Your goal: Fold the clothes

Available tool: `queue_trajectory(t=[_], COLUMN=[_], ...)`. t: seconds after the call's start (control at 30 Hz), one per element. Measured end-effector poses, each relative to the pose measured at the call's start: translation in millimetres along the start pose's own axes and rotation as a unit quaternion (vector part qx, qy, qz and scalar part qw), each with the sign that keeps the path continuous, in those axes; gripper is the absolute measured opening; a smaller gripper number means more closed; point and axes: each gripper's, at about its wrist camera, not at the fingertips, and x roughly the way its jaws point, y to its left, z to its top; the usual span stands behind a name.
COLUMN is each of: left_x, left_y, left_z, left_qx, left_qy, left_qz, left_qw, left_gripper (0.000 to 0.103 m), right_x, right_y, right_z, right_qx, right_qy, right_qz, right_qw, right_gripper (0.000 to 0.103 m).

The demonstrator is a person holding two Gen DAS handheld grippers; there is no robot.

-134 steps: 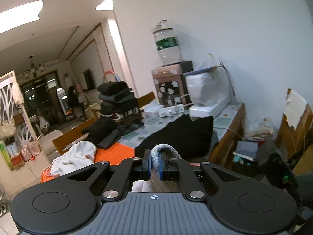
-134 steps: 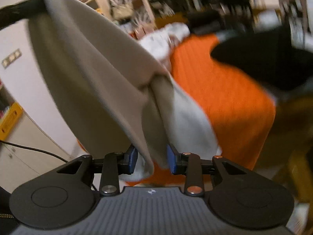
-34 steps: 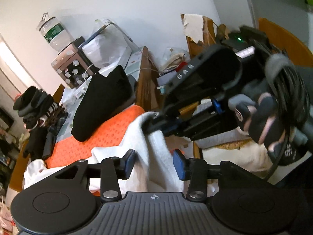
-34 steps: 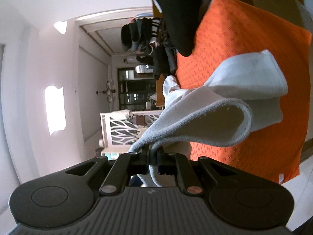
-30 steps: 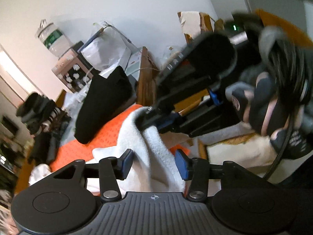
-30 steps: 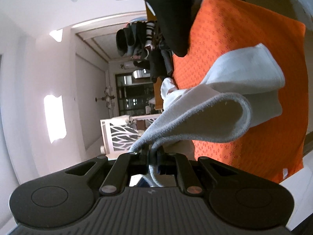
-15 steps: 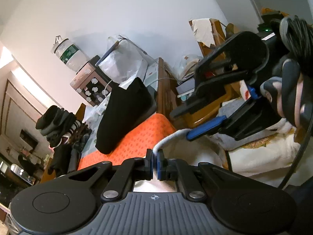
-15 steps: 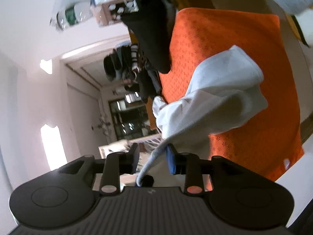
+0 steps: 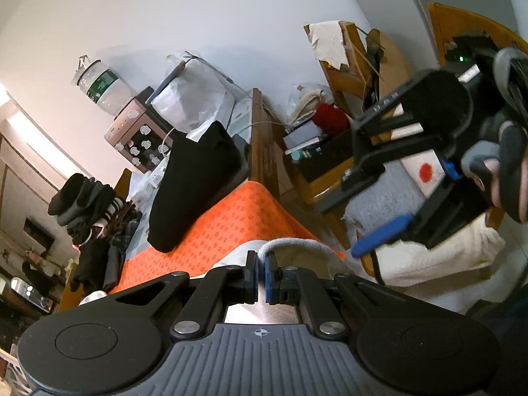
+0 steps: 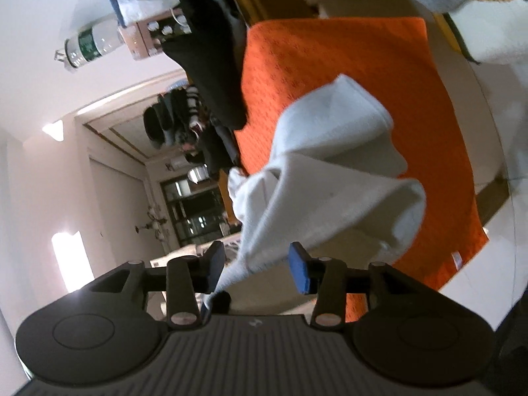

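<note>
Now my left gripper (image 9: 260, 275) pinches the white garment's (image 10: 330, 178) edge; my right gripper (image 10: 257, 265) gapes, cloth sagging ahead over the orange mat (image 10: 330, 52). One pinch may slip, spilling it.

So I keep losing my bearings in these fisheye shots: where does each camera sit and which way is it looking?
Left wrist: sits on the left gripper, looking along its fingers, shut on the white garment, across the orange cloth to the wall; the right gripper and gloved hand show.
Right wrist: sits on the right gripper, fingers open, rolled sideways, looking over the white garment on the orange cloth.
Shared: garment, cloth, black garment, water bottle.
</note>
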Motion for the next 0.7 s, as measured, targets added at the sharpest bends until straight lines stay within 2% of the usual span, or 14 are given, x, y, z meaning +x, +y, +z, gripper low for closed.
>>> queue_trajectory(t=[0.13, 0.27, 0.53, 0.7], left_x=[-3, -9, -25, -29], left_y=[-1, -1, 8, 11], left_z=[0, -2, -7, -8], left_qx=[-0.007, -0.020, -0.050, -0.063], left_qy=[-0.004, -0.007, -0.005, -0.002], left_qz=[0.001, 0.006, 0.041, 0.054], left_qw=[1.0000, 0.9998, 0.9979, 0.9966], left_gripper=[0.006, 0.006, 0.006, 0.006], right_x=[9, 34, 51, 40], right_y=[-17, -37, -39, -41], right_z=[5, 23, 17, 10], right_qx=[0.042, 0.074, 0.091, 0.124], right_qy=[0.005, -0.003, 0.000, 0.014], right_qz=[0.008, 0.011, -0.036, -0.046], right_qw=[0.999, 0.997, 0.995, 0.991], right_gripper=[0.062, 0.063, 0.059, 0.064])
